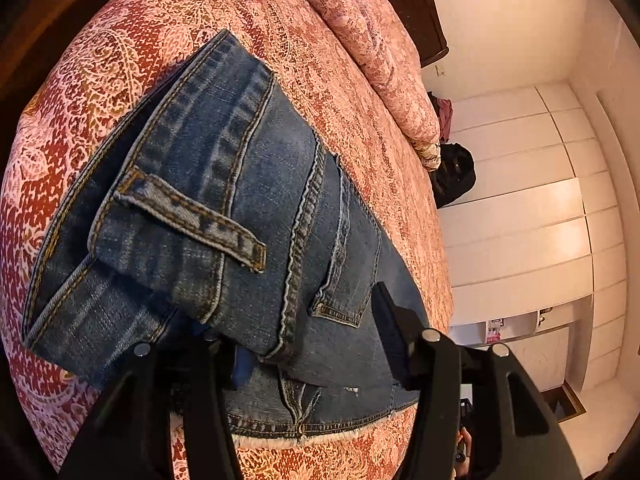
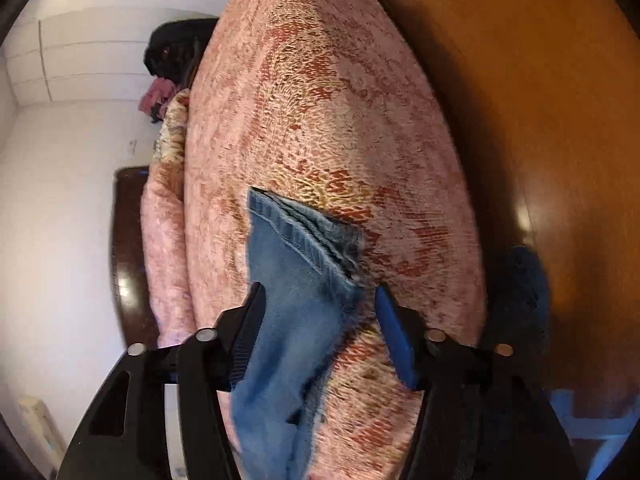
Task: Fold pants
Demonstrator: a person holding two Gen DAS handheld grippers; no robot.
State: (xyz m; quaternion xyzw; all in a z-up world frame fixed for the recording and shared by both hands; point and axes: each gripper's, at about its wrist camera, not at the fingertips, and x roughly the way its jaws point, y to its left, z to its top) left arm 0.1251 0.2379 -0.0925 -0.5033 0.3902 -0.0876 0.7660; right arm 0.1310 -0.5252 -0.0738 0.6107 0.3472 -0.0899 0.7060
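Note:
Blue jeans [image 1: 224, 184] lie folded on a pink and red patterned bedspread [image 1: 280, 40], waistband and a belt loop on top, a frayed hem at the near edge. My left gripper [image 1: 310, 328] stands open low over the near end of the jeans, with denim between its fingers and the pads not pressing on it. In the right wrist view a blurred part of the jeans [image 2: 288, 272] lies on the bedspread [image 2: 320, 100]. My right gripper [image 2: 320, 294] is open around it, its left finger [image 2: 250, 320] right at the cloth's edge.
A rolled pink blanket [image 1: 368, 40] lies along the bed's far side. A black bag [image 1: 452, 176] sits on the floor beside the bed, in front of a white wardrobe [image 1: 520, 200]. Orange-brown wood [image 2: 540, 80] borders the bed's other side, with dark wood furniture [image 2: 128, 240] behind.

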